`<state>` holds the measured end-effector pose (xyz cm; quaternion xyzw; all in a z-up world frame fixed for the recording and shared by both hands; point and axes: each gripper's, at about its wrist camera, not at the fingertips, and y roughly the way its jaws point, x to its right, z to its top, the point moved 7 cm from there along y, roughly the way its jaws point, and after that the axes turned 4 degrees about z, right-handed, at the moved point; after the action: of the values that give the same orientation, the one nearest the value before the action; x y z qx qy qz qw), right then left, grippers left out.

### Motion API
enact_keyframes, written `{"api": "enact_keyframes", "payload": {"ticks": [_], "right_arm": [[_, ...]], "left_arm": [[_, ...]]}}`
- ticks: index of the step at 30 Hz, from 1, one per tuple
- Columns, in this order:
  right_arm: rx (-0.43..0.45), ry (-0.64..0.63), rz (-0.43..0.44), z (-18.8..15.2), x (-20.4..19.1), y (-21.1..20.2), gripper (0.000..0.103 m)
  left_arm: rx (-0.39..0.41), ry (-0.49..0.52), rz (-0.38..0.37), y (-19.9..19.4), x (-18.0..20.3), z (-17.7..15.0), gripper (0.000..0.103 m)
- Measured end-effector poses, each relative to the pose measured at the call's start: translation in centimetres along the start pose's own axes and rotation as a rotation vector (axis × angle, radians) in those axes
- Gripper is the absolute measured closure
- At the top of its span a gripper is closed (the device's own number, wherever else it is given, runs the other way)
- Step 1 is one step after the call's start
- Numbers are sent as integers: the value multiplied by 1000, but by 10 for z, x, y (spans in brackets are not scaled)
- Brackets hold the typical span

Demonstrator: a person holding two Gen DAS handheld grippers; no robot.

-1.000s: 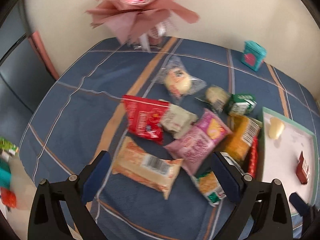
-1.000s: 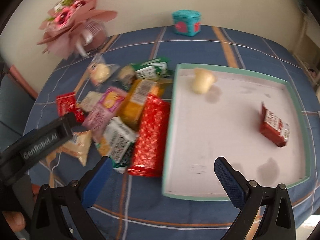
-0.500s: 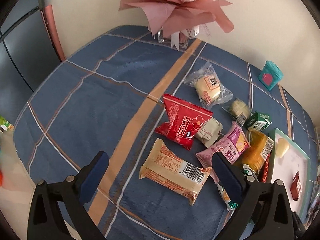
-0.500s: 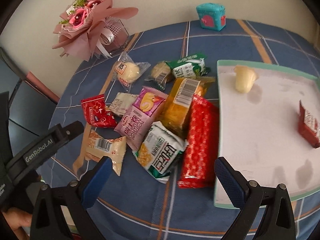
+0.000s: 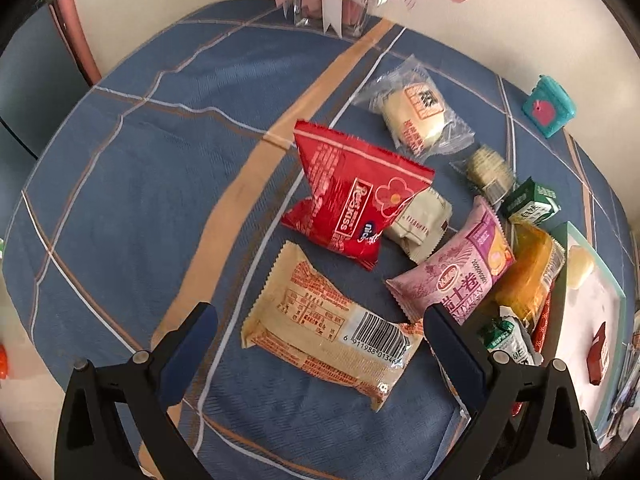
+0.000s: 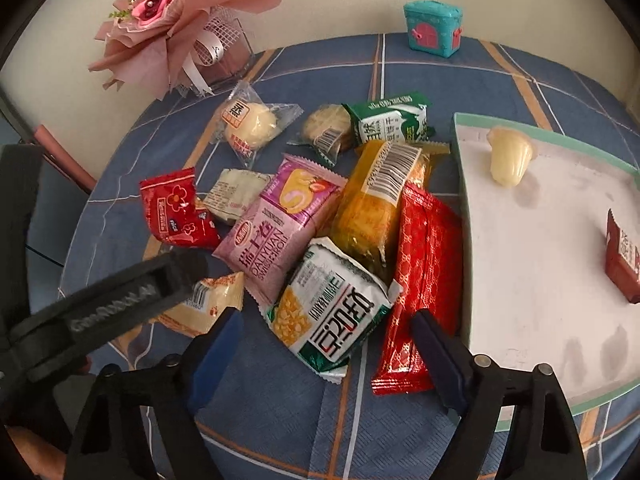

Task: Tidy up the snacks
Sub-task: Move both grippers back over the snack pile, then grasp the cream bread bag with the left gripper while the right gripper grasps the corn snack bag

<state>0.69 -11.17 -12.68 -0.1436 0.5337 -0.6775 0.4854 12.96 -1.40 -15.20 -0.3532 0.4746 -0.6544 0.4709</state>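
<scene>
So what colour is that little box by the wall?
Teal box with a pink door design; clearest in the right wrist view.

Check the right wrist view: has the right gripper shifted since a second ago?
Yes. The right gripper went from framing the tray's near corner to straddling the green-and-white corn packet left of the tray; its jaws have just been closing, not gripping yet.

Ten snack packets [image 6: 280, 224] heaped on cloth [image 6: 460, 76]; two more snacks [image 6: 510, 156] in one tray [image 6: 520, 126]; one bouquet [image 6: 168, 16]; one teal box [image 6: 432, 28].
</scene>
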Motion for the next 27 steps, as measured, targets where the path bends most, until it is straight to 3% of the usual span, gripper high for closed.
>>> {"api": "enact_keyframes", "payload": {"ticks": [7,19,25,27], "right_arm": [[24,-28,-13,4,-12,0,19],[-20,6,21,0,-14,20,26],[-28,25,22,2,-11,29,28],[-33,20,10,2,-11,33,33]], "left_arm": [[-61,-35,11,17,-6,-4,1],[-165,-142,-55,41,-30,-20,1],[-156,-139,-35,43,-35,-22,1],[-153,-132,-26,41,-36,-25,4]]}}
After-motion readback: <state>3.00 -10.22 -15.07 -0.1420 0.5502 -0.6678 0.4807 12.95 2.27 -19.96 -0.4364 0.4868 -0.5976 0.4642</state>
